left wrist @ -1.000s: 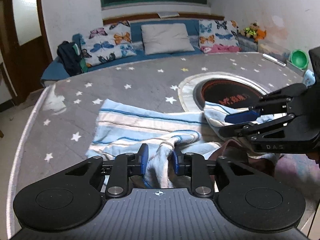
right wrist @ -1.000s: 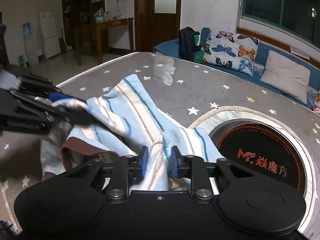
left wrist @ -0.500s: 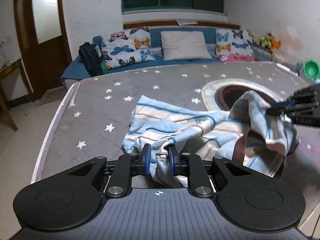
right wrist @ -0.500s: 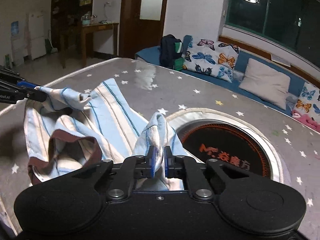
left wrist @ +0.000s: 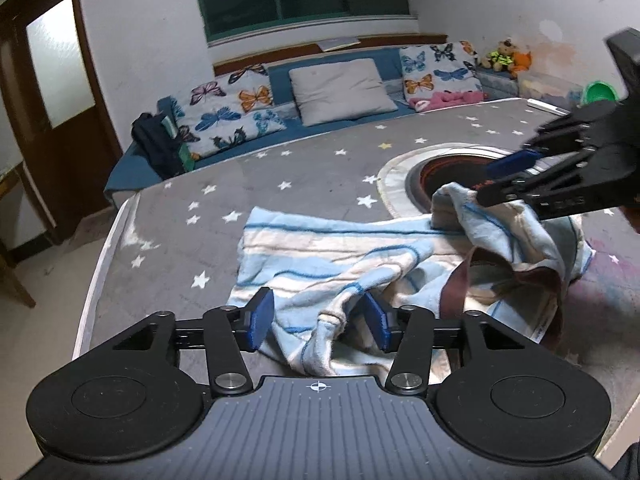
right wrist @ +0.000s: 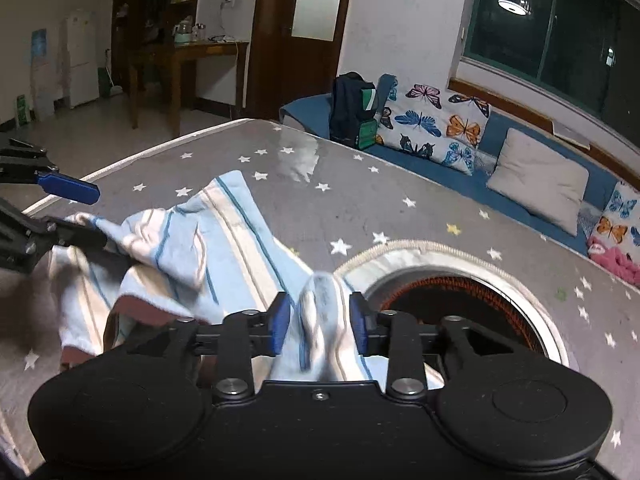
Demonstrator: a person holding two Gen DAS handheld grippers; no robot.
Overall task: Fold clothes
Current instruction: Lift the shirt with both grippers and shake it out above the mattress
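Note:
A blue, white and tan striped garment with a maroon hem (left wrist: 360, 256) lies bunched on the grey star-patterned table (left wrist: 240, 184). My left gripper (left wrist: 318, 320) is open, its blue pads spread on either side of a loose fold of the cloth. My right gripper (right wrist: 319, 322) is open too, with a blurred corner of the garment (right wrist: 224, 248) between its pads. The right gripper also shows at the right of the left wrist view (left wrist: 516, 178), just above a raised corner. The left gripper shows at the left of the right wrist view (right wrist: 60, 208).
A round dark inset with a white rim (right wrist: 460, 280) sits in the table beside the garment. The table's left edge (left wrist: 104, 248) is near. A blue bench with butterfly cushions (left wrist: 340, 84), a dark backpack (right wrist: 352, 110) and a wooden desk (right wrist: 184, 64) stand beyond.
Both grippers were shut on garment corners and have opened. The cloth has dropped from the lift and settled onto the table, folded over itself.

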